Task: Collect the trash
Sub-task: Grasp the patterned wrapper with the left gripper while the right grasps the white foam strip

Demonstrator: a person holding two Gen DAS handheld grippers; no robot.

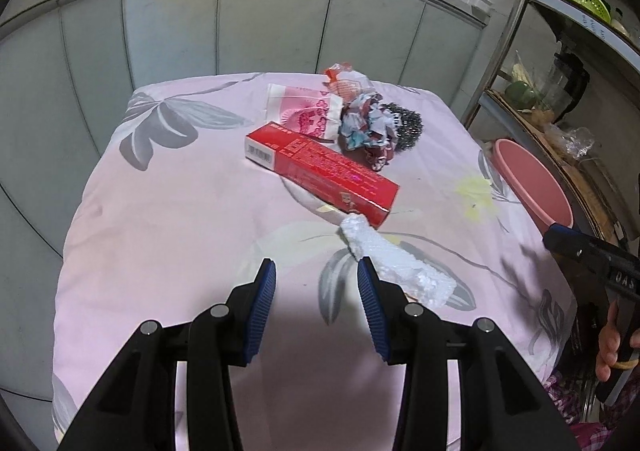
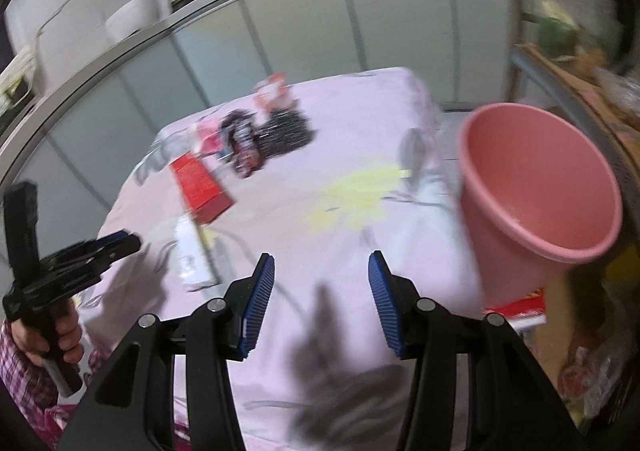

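Note:
Trash lies on a pink floral cloth [image 1: 168,211]: a red carton [image 1: 320,167], a white foam piece [image 1: 396,263], a pink-printed paper bag [image 1: 304,111], a crumpled wrapper [image 1: 368,127], a steel scourer [image 1: 408,123] and a red-and-white packet [image 1: 344,79]. My left gripper [image 1: 316,271] is open and empty, just left of the foam piece. My right gripper [image 2: 320,265] is open and empty above the cloth [image 2: 360,155]. A pink bucket [image 2: 536,187] stands right of it. The blurred red carton [image 2: 200,187] and foam piece [image 2: 192,251] show in the right wrist view.
Grey cabinet doors [image 1: 240,19] stand behind the table. A metal rack [image 1: 560,99] with kitchenware stands at the right beside the pink bucket [image 1: 532,183]. The right gripper [image 1: 592,255] shows at the left view's right edge; the left gripper [image 2: 80,255] at the right view's left.

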